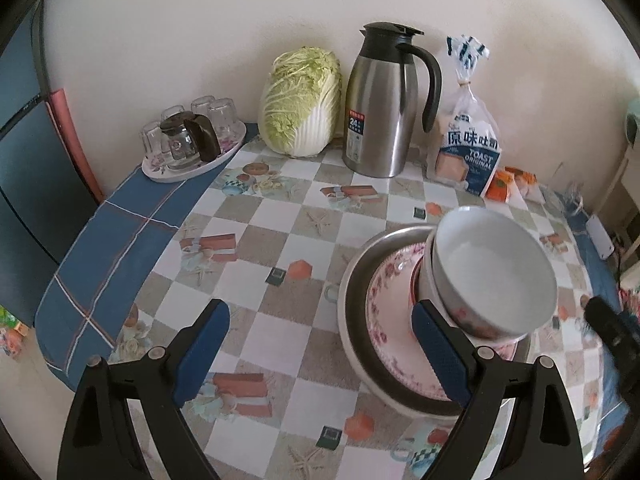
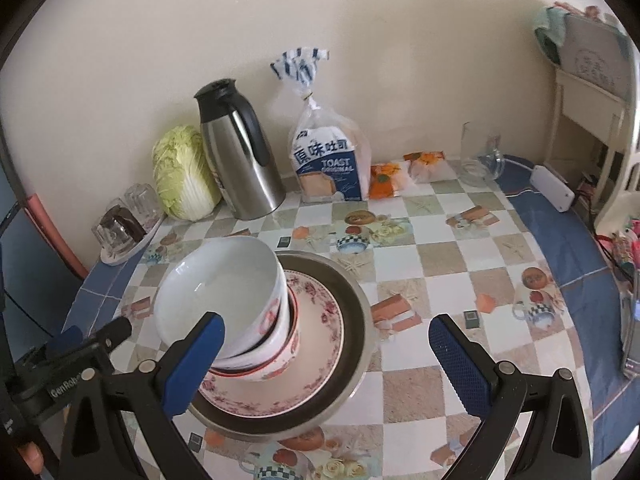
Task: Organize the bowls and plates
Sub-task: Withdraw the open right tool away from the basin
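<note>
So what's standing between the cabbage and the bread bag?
The steel thermos jug stands between the cabbage and the bread bag; both views show it.

left tool (image 1: 320,344): black arms | blue textured pads (image 1: 202,356) | silver screws (image 1: 155,353)

Plain cream wall (image 2: 400,60) behind the bench (image 1: 280,240). Bench covering: checkered cloth with printed motifs, over a blue plaid cloth (image 1: 120,232) at the edges. White shelf unit (image 2: 592,120) at right. Lighting: soft, even daylight.
</note>
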### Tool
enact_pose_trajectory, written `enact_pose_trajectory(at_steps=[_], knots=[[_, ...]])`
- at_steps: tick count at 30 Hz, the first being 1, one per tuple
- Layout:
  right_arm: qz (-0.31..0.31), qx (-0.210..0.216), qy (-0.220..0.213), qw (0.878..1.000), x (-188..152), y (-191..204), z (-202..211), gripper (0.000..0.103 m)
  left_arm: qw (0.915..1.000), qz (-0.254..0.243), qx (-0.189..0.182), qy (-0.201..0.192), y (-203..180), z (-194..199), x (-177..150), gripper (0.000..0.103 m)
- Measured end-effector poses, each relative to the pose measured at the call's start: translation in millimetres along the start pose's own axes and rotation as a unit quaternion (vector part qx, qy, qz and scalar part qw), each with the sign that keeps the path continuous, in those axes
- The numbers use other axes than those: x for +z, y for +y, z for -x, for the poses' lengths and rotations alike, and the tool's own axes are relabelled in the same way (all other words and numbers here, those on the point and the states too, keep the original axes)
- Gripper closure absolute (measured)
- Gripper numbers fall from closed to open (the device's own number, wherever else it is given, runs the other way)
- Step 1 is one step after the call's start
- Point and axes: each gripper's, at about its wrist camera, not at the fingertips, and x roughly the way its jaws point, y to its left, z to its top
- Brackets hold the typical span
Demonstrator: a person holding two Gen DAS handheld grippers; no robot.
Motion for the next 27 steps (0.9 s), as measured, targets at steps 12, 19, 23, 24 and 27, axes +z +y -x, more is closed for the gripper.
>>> enact_pose_trajectory(at_steps=[12,19,23,24,27], knots=[[-0.013,0.007,0.018,1.000,-31,-4,8,0.000,0.9984,-0.046,0.014,0.028,-3,-3,-24,0.010],[-0.013,-0.023,0.055,0.998,-51,-8,-2,0.000,0.9968,-0.056,0.018,0.054,-1,-11,-30,0.010],[0.000,-0.037,0.067,0.997,-57,-6,-7,0.000,0.9957,-0.052,0.021,0.073,3,-18,-33,0.010],[0.001,-0.038,0.070,0.997,-58,-6,-8,0.000,0.9953,-0.052,0.022,0.079,4,-21,-34,0.010],[0.002,-0.043,0.072,0.996,-59,-7,-11,0.000,0.9943,-0.052,0.026,0.090,6,-26,-35,0.010]])
